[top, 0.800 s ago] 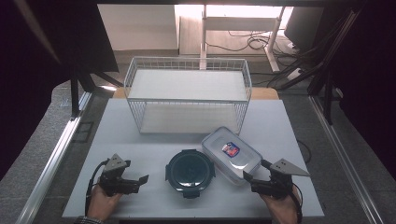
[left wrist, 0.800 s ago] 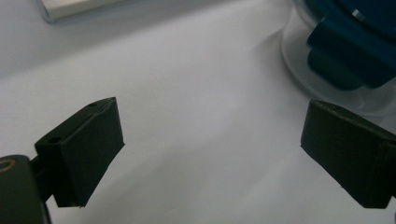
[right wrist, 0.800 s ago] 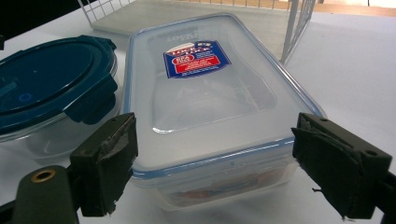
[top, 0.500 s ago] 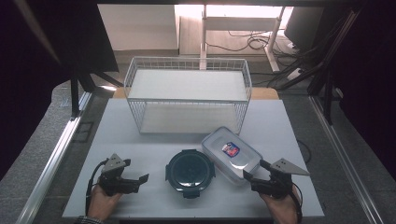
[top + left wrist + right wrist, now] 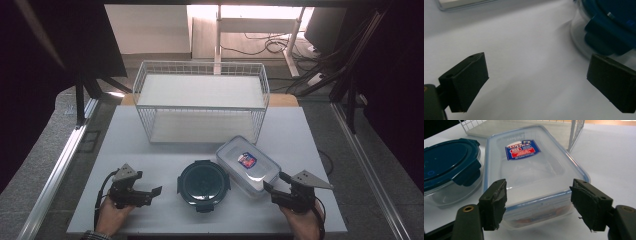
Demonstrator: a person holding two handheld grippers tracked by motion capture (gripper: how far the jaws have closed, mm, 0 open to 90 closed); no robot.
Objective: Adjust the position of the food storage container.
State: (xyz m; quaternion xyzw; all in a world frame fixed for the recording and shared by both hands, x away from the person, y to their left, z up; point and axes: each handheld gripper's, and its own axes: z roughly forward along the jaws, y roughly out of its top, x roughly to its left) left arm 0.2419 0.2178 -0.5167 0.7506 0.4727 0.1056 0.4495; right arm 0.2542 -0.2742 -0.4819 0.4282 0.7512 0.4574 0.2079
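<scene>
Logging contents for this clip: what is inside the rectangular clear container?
The rectangular clear container looks mostly empty through its lid; something reddish shows low at its near end. The label hides part.

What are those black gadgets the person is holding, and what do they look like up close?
They are two hand-held grippers. The left gripper and the right gripper are both black, each with a grey three-cornered plate on top and a black cable trailing back past the hand. Each ends in two blocky black jaws; the right one's pads look worn and ragged, with a brass-coloured fastener below.
</scene>
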